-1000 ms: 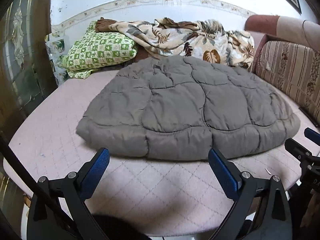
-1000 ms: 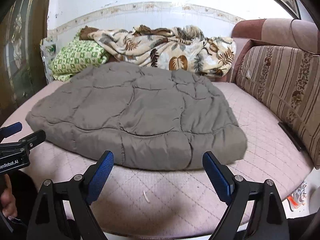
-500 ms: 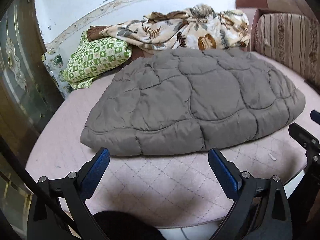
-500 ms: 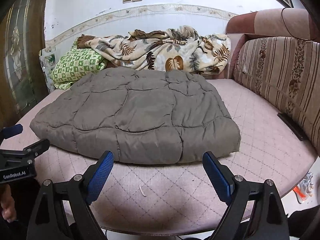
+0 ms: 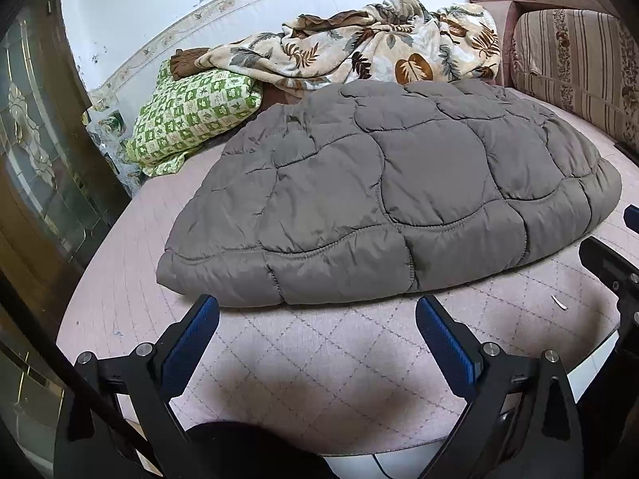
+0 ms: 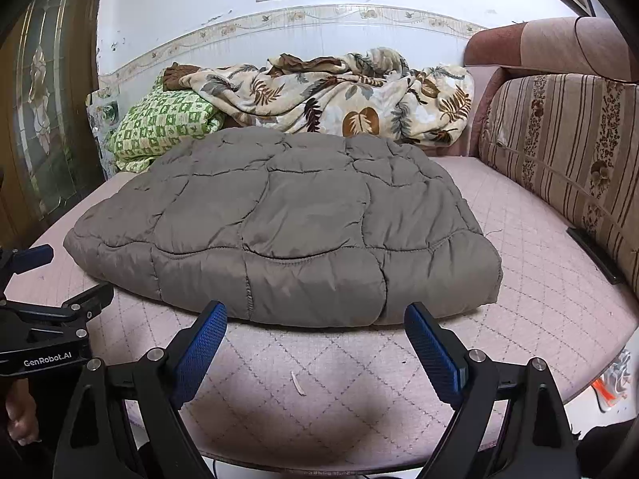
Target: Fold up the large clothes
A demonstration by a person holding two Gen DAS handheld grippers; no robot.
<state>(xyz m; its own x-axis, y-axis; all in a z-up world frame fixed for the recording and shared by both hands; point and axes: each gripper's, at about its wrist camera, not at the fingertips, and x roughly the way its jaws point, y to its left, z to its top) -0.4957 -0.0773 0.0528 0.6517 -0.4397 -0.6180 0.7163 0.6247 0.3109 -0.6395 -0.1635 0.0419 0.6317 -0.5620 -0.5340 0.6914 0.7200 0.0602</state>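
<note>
Right wrist view shows the grey quilted padded garment point(image 6: 279, 231) lying folded flat on the pink diamond-stitched mattress point(image 6: 539, 279) — just beyond both grippers, touched by neither. The right gripper point(image 6: 315, 343) hangs with fingers spread wide and empty; so does the left gripper point(image 5: 317, 337), whose black body reads "GenRobot.AI". Behind lie a green checked pillow point(image 6: 159, 127) and a leaf-print blanket point(image 6: 339, 95).

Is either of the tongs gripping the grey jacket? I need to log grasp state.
No: both the left tongs and right tongs are open, short of the jacket.
</note>
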